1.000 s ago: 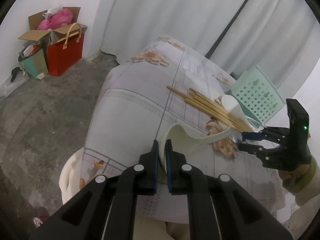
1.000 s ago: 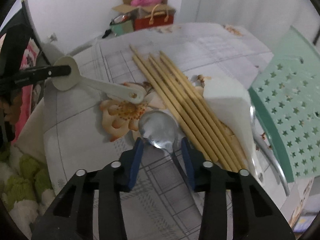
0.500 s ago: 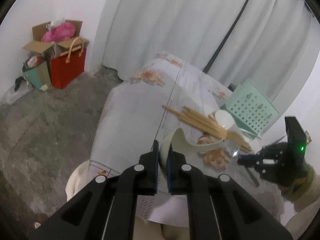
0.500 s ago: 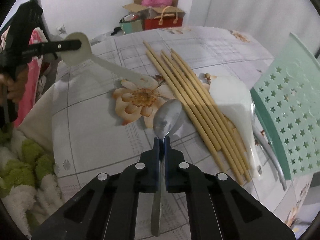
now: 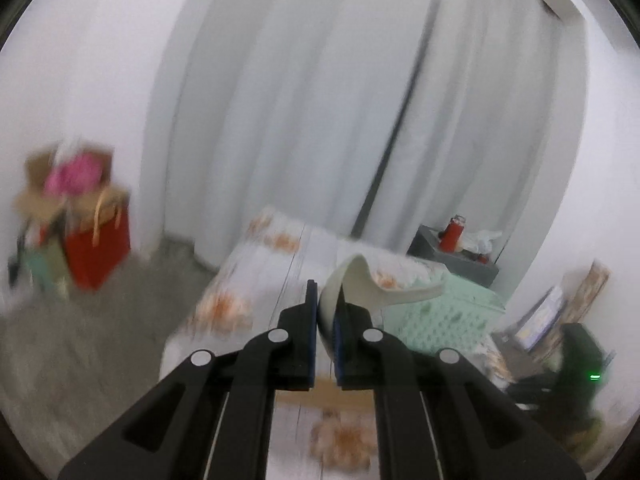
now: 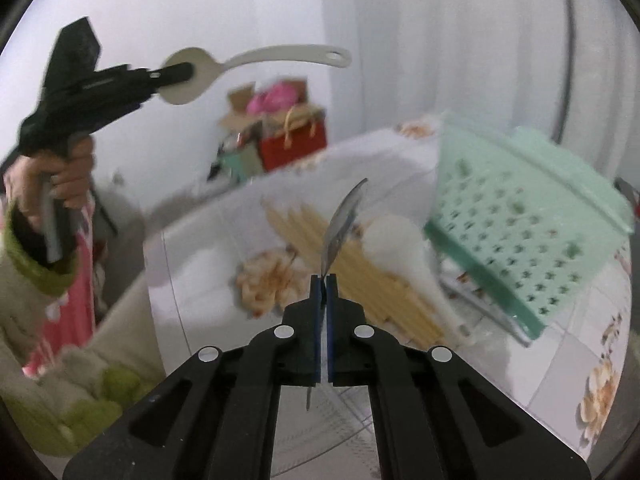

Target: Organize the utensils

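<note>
My left gripper (image 5: 325, 300) is shut on the bowl of a cream plastic ladle-spoon (image 5: 376, 284) and holds it high in the air; it also shows in the right wrist view (image 6: 240, 68). My right gripper (image 6: 324, 280) is shut on the handle of a metal spoon (image 6: 344, 220), lifted above the table. Below lie several wooden chopsticks (image 6: 360, 276) and a white spoon (image 6: 404, 252) on the floral tablecloth (image 6: 200, 276). A mint-green perforated basket (image 6: 520, 216) stands at the right.
A red bag and cardboard boxes (image 5: 88, 236) stand on the floor at the left. White curtains (image 5: 320, 100) hang behind the table. A grey side table with a red bottle (image 5: 452, 236) is at the back right.
Both grippers have risen well above the table. The left one carried the cream spoon up high. The right one lifted the metal spoon clear of the cloth.
</note>
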